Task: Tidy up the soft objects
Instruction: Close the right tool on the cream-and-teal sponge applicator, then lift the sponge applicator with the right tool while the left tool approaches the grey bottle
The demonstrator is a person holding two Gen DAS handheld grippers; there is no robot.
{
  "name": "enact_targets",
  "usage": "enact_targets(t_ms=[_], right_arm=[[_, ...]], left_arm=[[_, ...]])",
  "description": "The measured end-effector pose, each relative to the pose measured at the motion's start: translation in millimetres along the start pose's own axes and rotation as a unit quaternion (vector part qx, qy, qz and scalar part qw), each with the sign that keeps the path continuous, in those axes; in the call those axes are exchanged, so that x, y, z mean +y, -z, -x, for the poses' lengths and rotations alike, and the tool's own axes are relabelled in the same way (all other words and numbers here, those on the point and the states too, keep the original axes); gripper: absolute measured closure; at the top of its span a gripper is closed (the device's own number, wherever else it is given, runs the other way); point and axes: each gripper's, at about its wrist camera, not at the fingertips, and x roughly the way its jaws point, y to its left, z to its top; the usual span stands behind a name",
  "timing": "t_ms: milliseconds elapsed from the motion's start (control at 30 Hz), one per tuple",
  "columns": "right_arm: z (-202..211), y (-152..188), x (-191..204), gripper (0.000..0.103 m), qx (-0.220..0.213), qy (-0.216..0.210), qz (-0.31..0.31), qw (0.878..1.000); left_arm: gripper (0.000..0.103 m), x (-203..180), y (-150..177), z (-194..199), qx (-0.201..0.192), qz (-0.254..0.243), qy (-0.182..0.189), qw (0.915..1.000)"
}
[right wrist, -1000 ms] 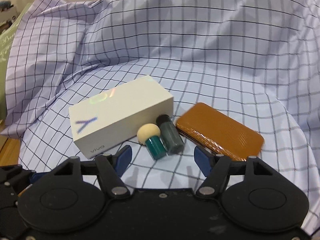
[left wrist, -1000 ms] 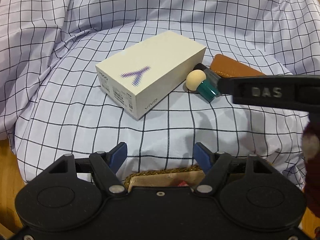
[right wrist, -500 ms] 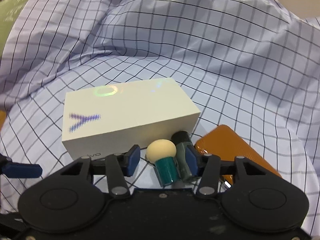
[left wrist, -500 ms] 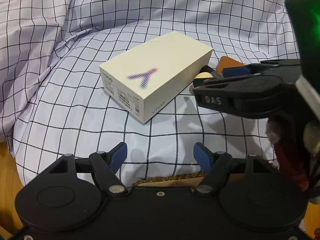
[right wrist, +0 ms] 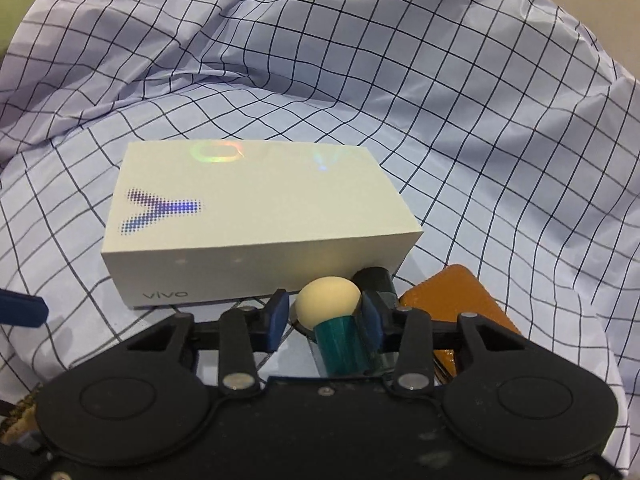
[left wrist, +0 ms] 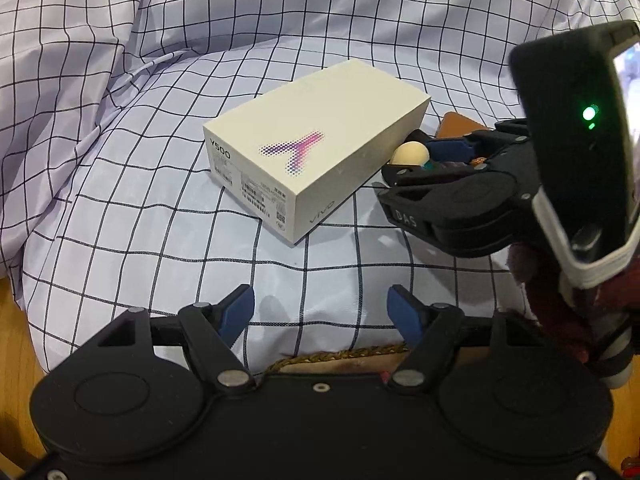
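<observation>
Right wrist view: right gripper (right wrist: 324,316) fingers are clamped on the sponge applicator (right wrist: 329,303); left gripper (left wrist: 320,312) fingers are held half-open, empty; sorting is judged barely begun.

rumpled lilac checked cloth (left wrist: 120,80) drapes over wooden floor (left wrist: 12,320).

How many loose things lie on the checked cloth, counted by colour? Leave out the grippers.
White: 1, the phone box
Teal with cream head: 1, the sponge applicator
Dark: 1, the second applicator
Orange-brown: 1, the flat case
Total: 4
</observation>
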Motion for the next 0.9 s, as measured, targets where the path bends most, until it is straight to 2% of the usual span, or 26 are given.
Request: enact_targets(t_ms=[233, 433, 633, 900], right_arm=[[5, 0, -5, 0.070, -0.001, -0.004, -0.010, 1.000], [30, 4, -15, 0.070, -0.014, -0.005, -0.029, 0.999], [54, 25, -40, 0.070, -0.003, 0.009, -0.074, 0.997], [79, 58, -75, 0.069, 0.006, 0.035, -0.134, 0.990]], left_arm=[[0.034, -2, -1, 3, -0.002, -0.001, 0.000, 1.0000], [0.034, -6, -3, 4, -0.001, -0.005, 0.001, 1.0000], [0.034, -20, -10, 3, -0.003, -0.021, 0.013, 0.9997], [0.034, -47, -35, -7, -0.012, -0.020, 0.035, 0.9991]])
